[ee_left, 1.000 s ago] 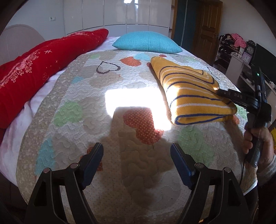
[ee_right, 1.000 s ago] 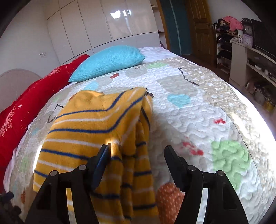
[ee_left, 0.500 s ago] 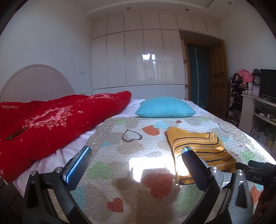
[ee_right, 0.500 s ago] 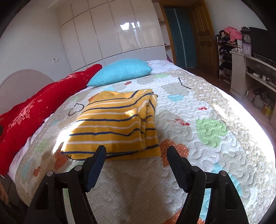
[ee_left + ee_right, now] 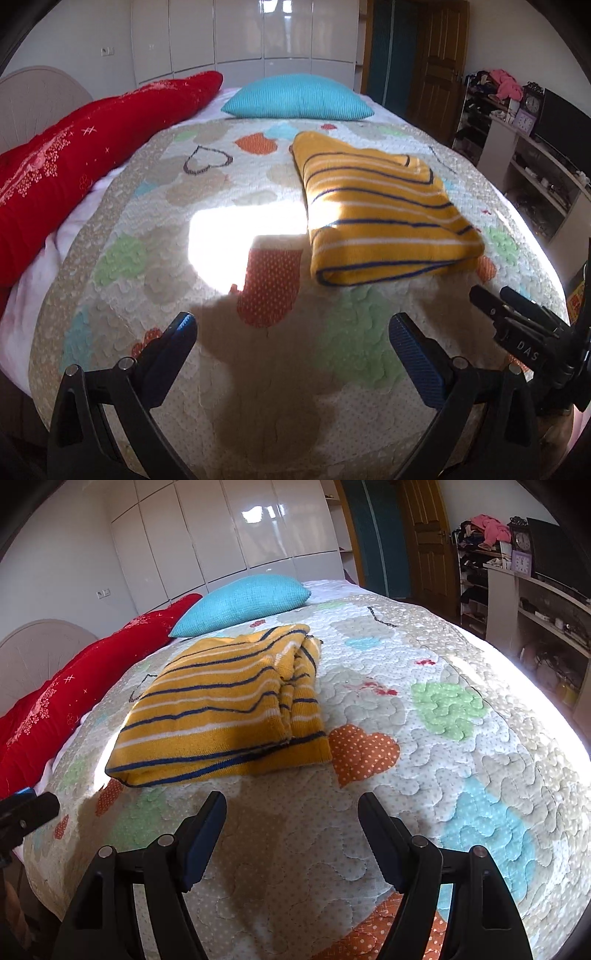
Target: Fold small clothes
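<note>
Yellow striped sweater lies folded on the quilt of the bed, just ahead of both grippers, touching neither. Left gripper fingers spread wide, nothing between them, hovering over the quilt. Right gripper fingers also apart and empty, short of the sweater's near edge. Blue pillow and red blanket sit behind.
</note>
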{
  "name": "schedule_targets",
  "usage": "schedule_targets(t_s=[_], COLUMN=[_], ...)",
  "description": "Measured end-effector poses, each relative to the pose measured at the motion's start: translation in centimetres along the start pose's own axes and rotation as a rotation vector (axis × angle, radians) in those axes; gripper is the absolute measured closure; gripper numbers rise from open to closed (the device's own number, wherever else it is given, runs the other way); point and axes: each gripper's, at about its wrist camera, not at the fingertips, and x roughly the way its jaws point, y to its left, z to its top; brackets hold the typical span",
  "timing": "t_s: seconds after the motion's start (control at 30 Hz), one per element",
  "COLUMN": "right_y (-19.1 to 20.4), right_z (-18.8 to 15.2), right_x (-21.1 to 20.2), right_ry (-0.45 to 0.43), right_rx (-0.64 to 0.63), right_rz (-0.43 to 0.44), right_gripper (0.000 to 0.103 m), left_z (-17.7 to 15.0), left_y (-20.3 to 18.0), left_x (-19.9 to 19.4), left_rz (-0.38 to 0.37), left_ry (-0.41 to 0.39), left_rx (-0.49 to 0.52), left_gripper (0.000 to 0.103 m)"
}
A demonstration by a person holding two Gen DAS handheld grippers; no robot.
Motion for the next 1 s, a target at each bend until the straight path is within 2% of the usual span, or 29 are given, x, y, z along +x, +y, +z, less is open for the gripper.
schedule_targets(t_s=[0.23, 0.4, 0.63, 1.0], right_y=[0.5, 1.0, 0.9, 1.8], right_z=[-0.7, -0.9, -1.1, -1.9], right_x=[1.0, 1.2, 1.6, 2.1], right_ry=[0.029, 0.031, 0.04, 0.032], right_rx=[-0.004, -0.032, -0.018, -0.067], right_rz=[-0.018, -0.037, -0.045, -0.091], right_gripper=[0.021, 0.02, 0.018, 0.015], left_z=[-1.6, -3.6, -3.7, -3.7], left_y=[1.3, 2.3, 2.4, 2.6], left_x=[2.5, 5.1, 5.5, 5.6], left_rz=[0.083, 0.07, 0.066, 0.048], left_ry=[0.098, 0.199, 0.2, 0.206], left_rx=[-0.004, -0.039, -0.049, -0.064], left_gripper=[0.0, 0.0, 0.0, 0.0])
